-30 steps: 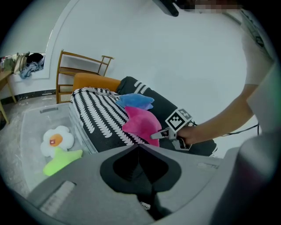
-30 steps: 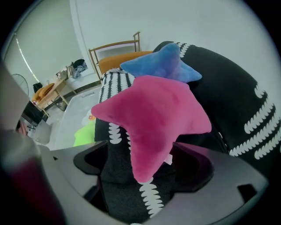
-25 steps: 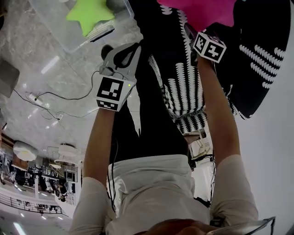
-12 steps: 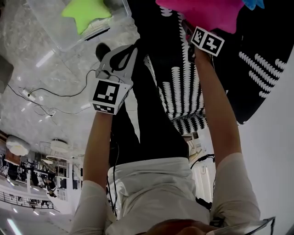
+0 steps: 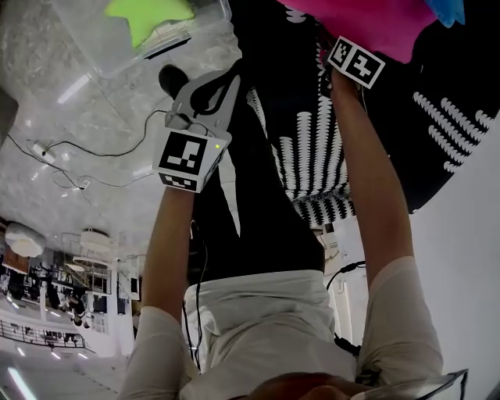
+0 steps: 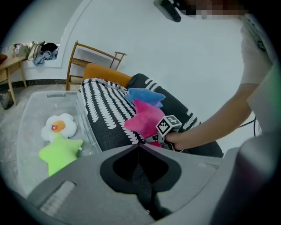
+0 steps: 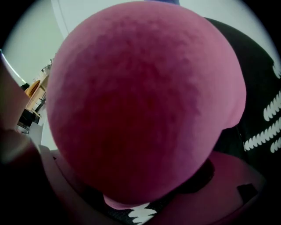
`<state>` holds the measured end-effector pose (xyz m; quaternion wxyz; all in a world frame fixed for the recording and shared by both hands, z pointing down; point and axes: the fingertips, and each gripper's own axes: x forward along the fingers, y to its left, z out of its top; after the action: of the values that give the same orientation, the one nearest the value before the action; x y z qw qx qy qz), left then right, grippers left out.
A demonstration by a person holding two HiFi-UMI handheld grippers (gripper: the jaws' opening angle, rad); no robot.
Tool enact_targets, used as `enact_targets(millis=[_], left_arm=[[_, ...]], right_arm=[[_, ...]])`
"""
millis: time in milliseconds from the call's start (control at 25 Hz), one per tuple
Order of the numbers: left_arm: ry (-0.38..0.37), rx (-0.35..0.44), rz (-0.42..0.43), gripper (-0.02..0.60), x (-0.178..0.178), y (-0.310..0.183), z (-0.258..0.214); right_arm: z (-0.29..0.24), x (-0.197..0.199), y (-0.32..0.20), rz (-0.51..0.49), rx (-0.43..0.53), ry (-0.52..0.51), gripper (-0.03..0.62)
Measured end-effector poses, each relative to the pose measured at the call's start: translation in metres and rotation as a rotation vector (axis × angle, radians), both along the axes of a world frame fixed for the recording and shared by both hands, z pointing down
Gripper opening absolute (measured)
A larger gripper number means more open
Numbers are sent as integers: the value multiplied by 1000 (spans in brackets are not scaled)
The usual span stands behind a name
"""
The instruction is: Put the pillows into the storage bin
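Right claw (image 5: 351, 56) is clamped on the pink pillow (image 5: 375, 23), which we've crept up to the frame's top right, still well apart from the storage bin (image 5: 94, 58) upper left; left claw (image 5: 209, 94) is closed, empty.

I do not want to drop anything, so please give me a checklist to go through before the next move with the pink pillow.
1. Right tool shut on the pink pillow: ok.
2. Left tool shut and empty: ok.
3. Bin open on top: ok.
4. Free room in the bin beside the green star pillow and flower pillow: ok.
5. Blue pillow clear of the pink one: cannot tell, they overlap in view.
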<state>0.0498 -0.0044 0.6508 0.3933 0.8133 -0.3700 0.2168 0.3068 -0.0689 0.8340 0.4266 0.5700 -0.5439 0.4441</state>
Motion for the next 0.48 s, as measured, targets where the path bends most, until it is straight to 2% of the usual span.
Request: enact_targets(millis=[80,240,320,480], left_arm=[[-1,-1,8,18,-1,4,0],[-3,10,24,18,-2,9,-2],[-5,18,31,18,-1,13,-6],[-6,41,59,18,-5,16,-19]], right_arm=[[-3,1,1,-13,4,-10,424],[-16,8,1,-58,48,-11,264],[-25,14,3,-75,76,-9,231],[-40,15,10,-64,87,-53,222]])
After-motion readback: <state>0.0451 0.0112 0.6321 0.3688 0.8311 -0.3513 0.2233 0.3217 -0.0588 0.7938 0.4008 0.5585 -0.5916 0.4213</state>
